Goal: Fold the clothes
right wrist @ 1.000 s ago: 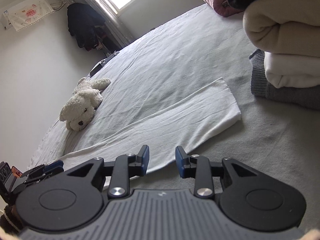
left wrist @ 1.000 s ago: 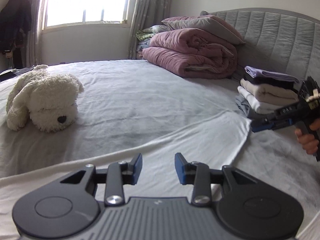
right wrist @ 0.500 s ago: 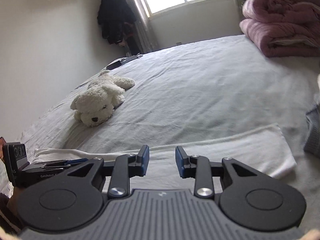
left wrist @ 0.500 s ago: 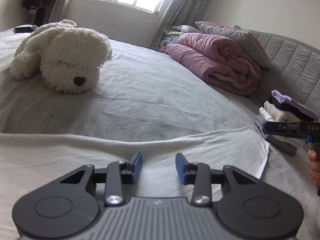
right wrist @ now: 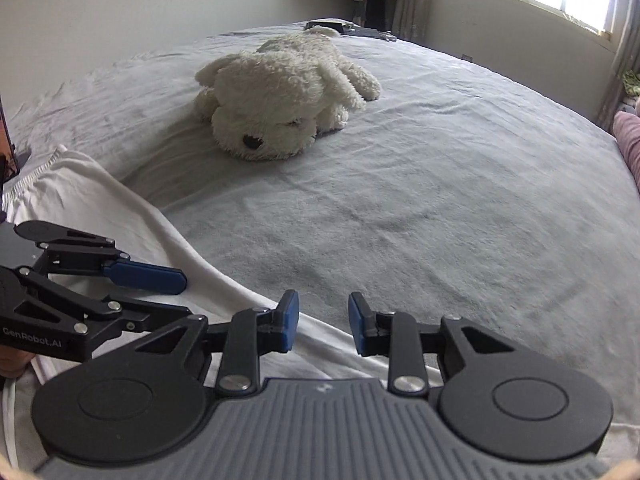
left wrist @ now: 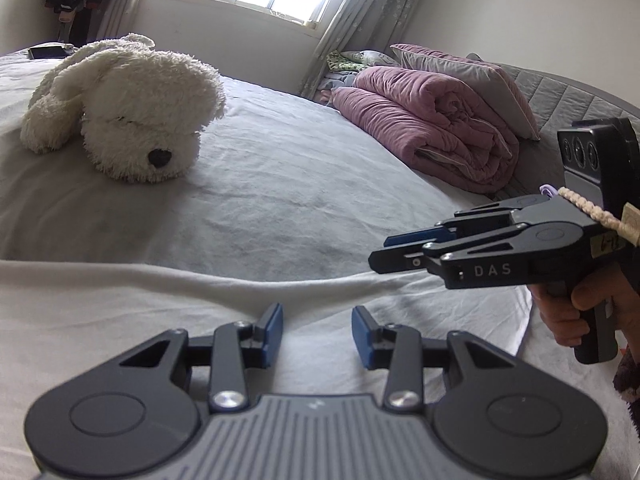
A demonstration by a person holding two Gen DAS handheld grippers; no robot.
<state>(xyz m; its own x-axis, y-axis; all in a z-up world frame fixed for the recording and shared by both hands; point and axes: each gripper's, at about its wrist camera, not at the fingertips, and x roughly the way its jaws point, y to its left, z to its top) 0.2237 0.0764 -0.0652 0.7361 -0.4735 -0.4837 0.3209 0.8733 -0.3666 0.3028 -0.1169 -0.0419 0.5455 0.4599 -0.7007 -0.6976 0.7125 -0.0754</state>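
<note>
the bed sheet point(left wrist: 280, 184) is plain pale grey. on it, the plush dog point(left wrist: 132, 104) is cream-white with a black nose. nearer than the dog, the garment point(left wrist: 120, 312) is plain white. beyond the dog toward the headboard, the folded duvet point(left wrist: 432, 128) is dusty pink, the pillow point(left wrist: 472, 80) on it grey with a pale edge. the headboard point(left wrist: 560, 96) is grey and quilted. the left gripper point(left wrist: 317, 334) and right gripper point(right wrist: 323, 324) are black with blue pads.

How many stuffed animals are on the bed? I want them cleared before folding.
1: a white plush dog lies on the grey bedsheet, beyond the white garment. Others could be hidden out of view.
</note>
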